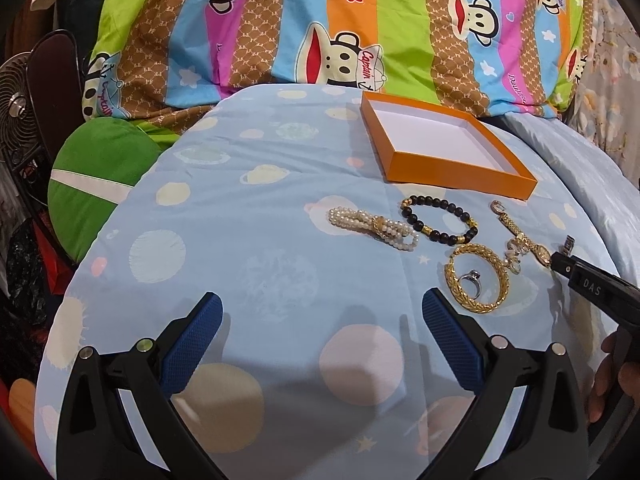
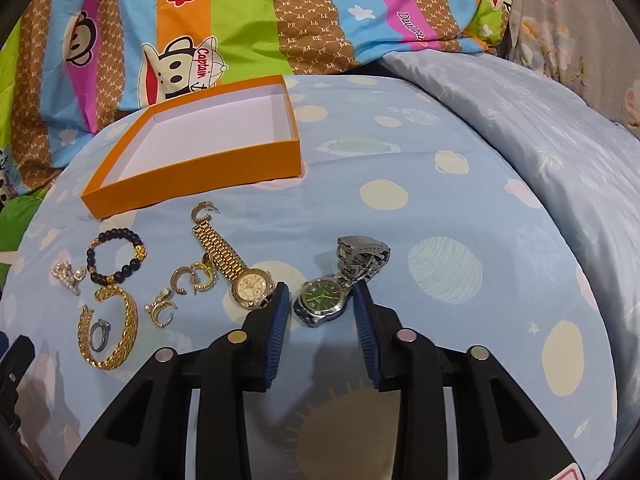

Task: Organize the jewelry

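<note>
Right wrist view looks down on a bed covered in a pale blue planet-print sheet (image 2: 400, 152), where the right hand-held gripper (image 2: 320, 300) has its blue pads set either side of a silver watch with a green dial (image 2: 322, 298). The right pad touches the watch where case meets band; the left pad sits just beside the case, and I cannot tell if it presses. A gold watch (image 2: 248, 284) lies just left of that pad, its band stretching away toward an empty orange box (image 2: 224, 162) with a white inside. Further left lie gold hoop earrings (image 2: 192, 278), a black bead bracelet (image 2: 116, 256), a small pearl piece (image 2: 70, 276) and a gold chain bracelet (image 2: 120, 328) curled around a silver ring (image 2: 99, 330).

From the left wrist view, the left hand-held gripper (image 1: 322, 312) hovers over bare sheet with its jaws spread wide and nothing between them, well apart from the jewelry. A striped cartoon-monkey quilt (image 1: 320, 20) is bunched up behind the box.
</note>
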### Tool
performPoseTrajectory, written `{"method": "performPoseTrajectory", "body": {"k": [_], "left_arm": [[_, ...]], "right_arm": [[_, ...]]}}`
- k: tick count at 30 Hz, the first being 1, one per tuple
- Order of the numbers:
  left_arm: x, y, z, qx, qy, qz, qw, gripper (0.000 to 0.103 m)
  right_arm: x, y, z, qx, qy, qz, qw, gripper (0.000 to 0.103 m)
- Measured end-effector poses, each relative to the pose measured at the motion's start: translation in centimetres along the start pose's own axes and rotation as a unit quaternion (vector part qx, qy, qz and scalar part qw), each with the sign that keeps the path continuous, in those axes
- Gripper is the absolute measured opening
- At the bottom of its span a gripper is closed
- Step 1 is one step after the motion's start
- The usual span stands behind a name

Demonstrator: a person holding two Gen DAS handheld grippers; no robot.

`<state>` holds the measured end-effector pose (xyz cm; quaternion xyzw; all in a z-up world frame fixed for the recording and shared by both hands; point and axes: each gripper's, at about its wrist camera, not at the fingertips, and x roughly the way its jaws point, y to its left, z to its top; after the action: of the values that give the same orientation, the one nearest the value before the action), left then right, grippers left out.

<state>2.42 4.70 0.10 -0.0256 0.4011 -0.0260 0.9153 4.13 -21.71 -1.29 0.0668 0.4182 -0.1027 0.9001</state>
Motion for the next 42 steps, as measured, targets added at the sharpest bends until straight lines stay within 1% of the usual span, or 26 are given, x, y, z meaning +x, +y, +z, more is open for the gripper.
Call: {"method": "performPoseTrajectory", "body": {"k": [4,7,12,15,16,17,18,20,22,25,27,28,29,30,31,32,33,35,42], "left_arm": [[0.0,0.1,1.1,0.017,0.003,-0.003,0.9998,0.098],[0.0,-0.2,3.1,0.023,0.000,-0.003,0.9997,0.098],[2.1,-2.0,5.8,0.004,0.022,0.011,0.9997,0.098],[4.4,-3.3,6.0,0.019,0.036,0.049,0.9980,0.095],[5.0,-3.4,5.9,0.022,0.043,0.058,0.9971,0.093],[5.7,-3.4,5.6,0.022,0.052,0.063,0.9964,0.088],[6.2,-3.1,5.2,0.020,0.065,0.061,0.9958,0.085],[6.5,-2.3,4.8,0.007,0.073,0.048,0.9961,0.085],[6.2,-1.8,4.5,-0.004,0.072,0.040,0.9966,0.080],[5.6,-1.6,3.9,-0.003,0.069,0.024,0.9973,0.063],[5.3,-1.6,3.7,0.010,0.064,0.038,0.9972,0.044],[5.2,-1.4,3.6,0.012,0.061,0.037,0.9974,0.039],[4.9,-1.1,3.5,0.011,0.061,0.028,0.9977,0.029],[4.8,-0.9,3.5,0.010,0.062,0.022,0.9978,0.022],[4.7,-0.6,3.6,0.006,0.063,0.015,0.9979,0.017],[4.5,-0.3,3.5,0.001,0.066,0.006,0.9978,0.010],[4.5,-0.2,3.6,-0.001,0.067,0.002,0.9978,0.007],[4.3,0.1,3.4,-0.004,0.067,-0.009,0.9977,0.006],[3.4,-0.2,2.6,0.011,0.059,-0.021,0.9980,0.001]], "right_arm": [[-0.2,-0.3,-0.2,0.004,-0.003,0.007,1.000,0.029],[-0.3,-0.4,-0.1,0.008,-0.005,0.013,1.000,0.029],[-0.2,-0.7,-0.1,0.015,-0.004,0.022,1.000,0.029],[-0.2,-0.8,-0.1,0.017,-0.004,0.025,1.000,0.029],[-0.2,-0.8,-0.1,0.017,-0.004,0.026,1.000,0.029],[-0.3,-0.9,-0.1,0.017,-0.005,0.027,0.999,0.029],[-0.3,-0.9,-0.1,0.017,-0.005,0.029,0.999,0.029],[-0.3,-0.9,-0.2,0.017,-0.005,0.030,0.999,0.029],[-0.4,-0.9,-0.2,0.015,-0.006,0.030,0.999,0.029],[-0.7,-0.9,-0.5,0.012,-0.007,0.034,0.999,0.029],[-0.8,-1.0,-0.7,0.014,-0.007,0.036,0.999,0.029],[-0.9,-1.0,-0.7,0.015,-0.007,0.038,0.999,0.029],[-1.0,-1.1,-0.8,0.016,-0.007,0.038,0.999,0.029],[-1.1,-1.2,-0.9,0.017,-0.007,0.039,0.999,0.029],[-1.2,-1.2,-1.0,0.019,-0.008,0.040,0.999,0.029],[-1.4,-1.3,-1.1,0.020,-0.009,0.041,0.999,0.029],[-1.5,-1.3,-1.2,0.020,-0.009,0.041,0.999,0.029],[-1.7,-1.5,-1.6,0.021,-0.008,0.042,0.999,0.029],[-2.6,-2.3,-2.3,0.031,-0.011,0.045,0.998,0.029]]}}
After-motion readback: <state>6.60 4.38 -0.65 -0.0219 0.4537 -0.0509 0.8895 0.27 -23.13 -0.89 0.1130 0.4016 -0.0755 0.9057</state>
